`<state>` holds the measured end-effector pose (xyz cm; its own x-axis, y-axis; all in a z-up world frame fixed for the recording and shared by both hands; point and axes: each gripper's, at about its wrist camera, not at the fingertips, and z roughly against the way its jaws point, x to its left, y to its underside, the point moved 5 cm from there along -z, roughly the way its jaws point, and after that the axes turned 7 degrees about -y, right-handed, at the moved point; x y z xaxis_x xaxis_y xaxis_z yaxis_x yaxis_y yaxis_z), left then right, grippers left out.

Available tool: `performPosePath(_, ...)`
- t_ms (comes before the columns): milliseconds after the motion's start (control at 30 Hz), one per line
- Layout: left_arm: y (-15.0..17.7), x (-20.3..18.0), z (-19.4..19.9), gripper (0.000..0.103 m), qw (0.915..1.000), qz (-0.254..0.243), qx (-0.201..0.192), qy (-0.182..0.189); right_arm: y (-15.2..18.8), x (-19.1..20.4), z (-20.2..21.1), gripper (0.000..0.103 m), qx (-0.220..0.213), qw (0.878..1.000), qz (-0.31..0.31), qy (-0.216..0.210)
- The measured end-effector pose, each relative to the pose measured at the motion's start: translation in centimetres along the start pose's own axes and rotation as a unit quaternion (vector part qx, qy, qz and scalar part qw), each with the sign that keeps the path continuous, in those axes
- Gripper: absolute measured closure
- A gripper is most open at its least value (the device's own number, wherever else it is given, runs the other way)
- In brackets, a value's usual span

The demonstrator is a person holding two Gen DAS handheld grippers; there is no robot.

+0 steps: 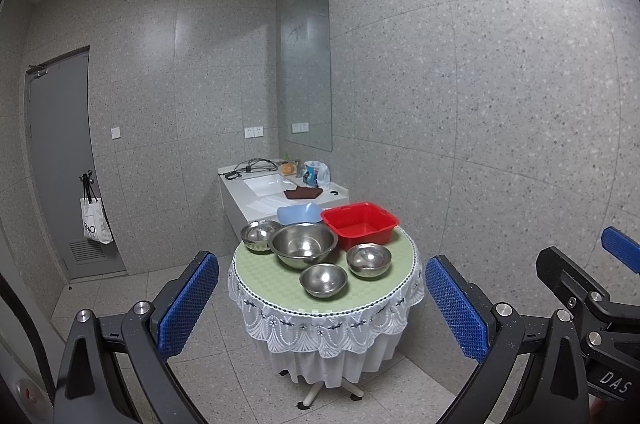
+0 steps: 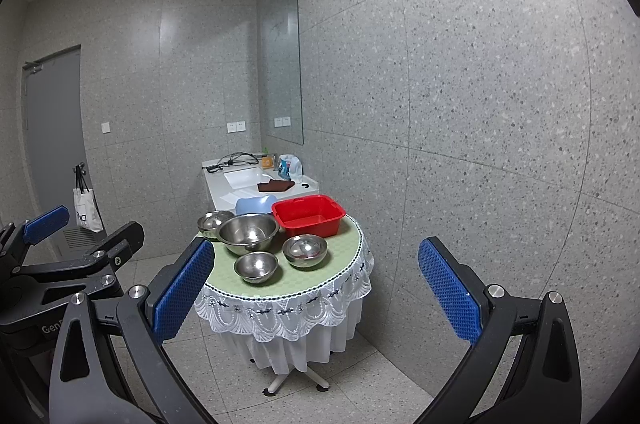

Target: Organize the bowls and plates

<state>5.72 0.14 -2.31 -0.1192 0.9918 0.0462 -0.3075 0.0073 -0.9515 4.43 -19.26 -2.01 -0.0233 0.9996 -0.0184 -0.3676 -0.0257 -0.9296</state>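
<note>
A small round table point(image 1: 260, 270) point(image 2: 344, 244) with a green cloth and white lace skirt stands ahead. On it are a large steel bowl point(image 1: 303, 244) point(image 2: 248, 232), three small steel bowls at front point(image 1: 323, 279) point(image 2: 256, 266), right point(image 1: 368, 259) point(image 2: 305, 250) and back left point(image 1: 260, 234) point(image 2: 212, 222), and a red plastic basin point(image 1: 359, 225) point(image 2: 308, 215). My left gripper point(image 1: 322, 308) is open and empty, well short of the table. My right gripper point(image 2: 316, 300) is open and empty, also short of it.
A blue plastic bowl point(image 1: 299, 213) point(image 2: 254, 205) sits behind the table. A white sink counter point(image 1: 256, 200) point(image 2: 224, 198) with cables, a brown cloth and a bag stands against the wall. A grey door point(image 1: 60, 164) with a hanging tote bag is on the left.
</note>
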Motion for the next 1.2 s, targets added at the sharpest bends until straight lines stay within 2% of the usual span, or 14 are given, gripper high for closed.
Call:
performPosePath(400, 0.2, -0.1, -0.8, 0.001, 1.0000, -0.001, 0.004, -0.005, 0.4, -0.3, -0.7, 0.000, 0.003, 1.000, -0.001, -0.005)
performPosePath(767, 0.3, -0.8, -3.2, 0.001, 0.9998, -0.001, 0.020, -0.009, 0.7, -1.4, -2.9, 0.000, 0.019, 1.000, -0.005, -0.015)
performPosePath(967, 0.3, -1.1, -6.8, 0.001, 0.9990, -0.003, 0.044, -0.008, 1.5, -1.6, -5.8, 0.000, 0.041, 0.999, -0.007, -0.021)
performPosePath(1200, 0.1, -0.9, -15.1, 0.001, 0.9959, -0.012, 0.089, 0.002, 3.0, -1.4, -12.5, 0.000, 0.084, 0.996, -0.013, -0.023)
